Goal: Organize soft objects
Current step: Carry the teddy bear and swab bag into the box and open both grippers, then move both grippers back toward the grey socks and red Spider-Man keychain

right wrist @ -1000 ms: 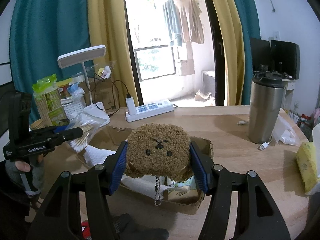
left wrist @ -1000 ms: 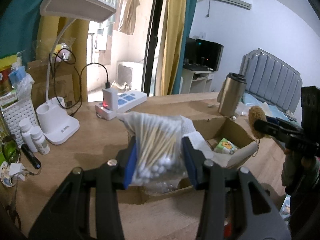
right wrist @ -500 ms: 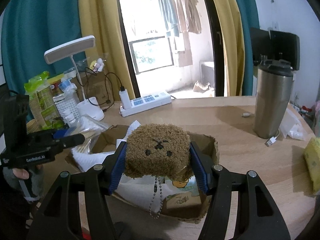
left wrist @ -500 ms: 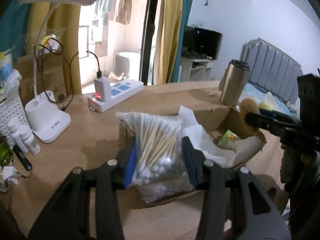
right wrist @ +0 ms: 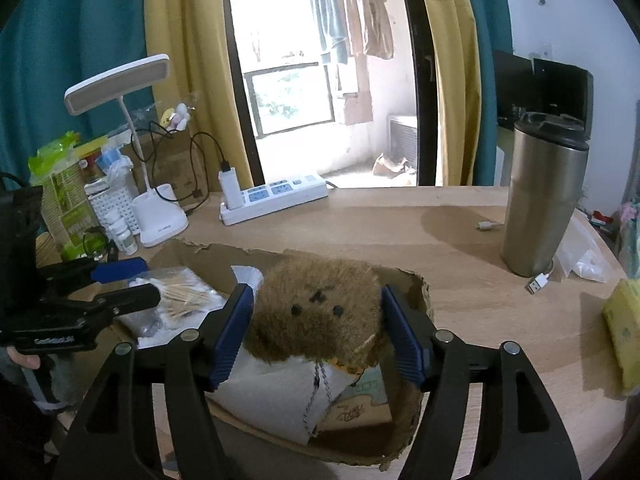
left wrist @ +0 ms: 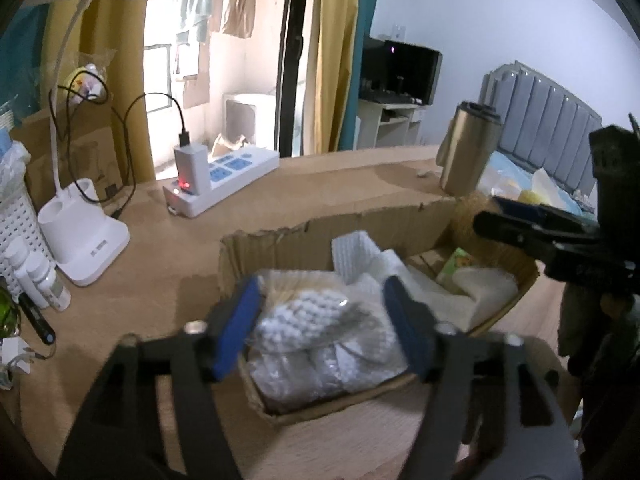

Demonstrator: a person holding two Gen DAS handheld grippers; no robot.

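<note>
A clear bag of cotton swabs (left wrist: 312,320) lies in the near left corner of the open cardboard box (left wrist: 280,248). My left gripper (left wrist: 320,292) straddles it with its jaws opening; both blue pads stand clear of the bag. In the right wrist view a brown plush toy (right wrist: 316,312) with a small face and a bead chain rests tilted on white paper in the box (right wrist: 420,292). My right gripper (right wrist: 316,292) is opening around it, a narrow gap at each pad. The left gripper (right wrist: 124,284) shows at the left, over the swabs (right wrist: 180,292).
On the wooden desk stand a steel tumbler (right wrist: 540,200) with a USB plug at its foot, a white power strip (right wrist: 276,196), a white desk lamp (right wrist: 160,220), a white basket and small bottles at the left. A yellow pack (right wrist: 624,332) lies at the right edge.
The left jaws have spread and the swab bag has dropped from them into the box. The right jaws have widened slightly and the plush has tipped down onto the paper.
</note>
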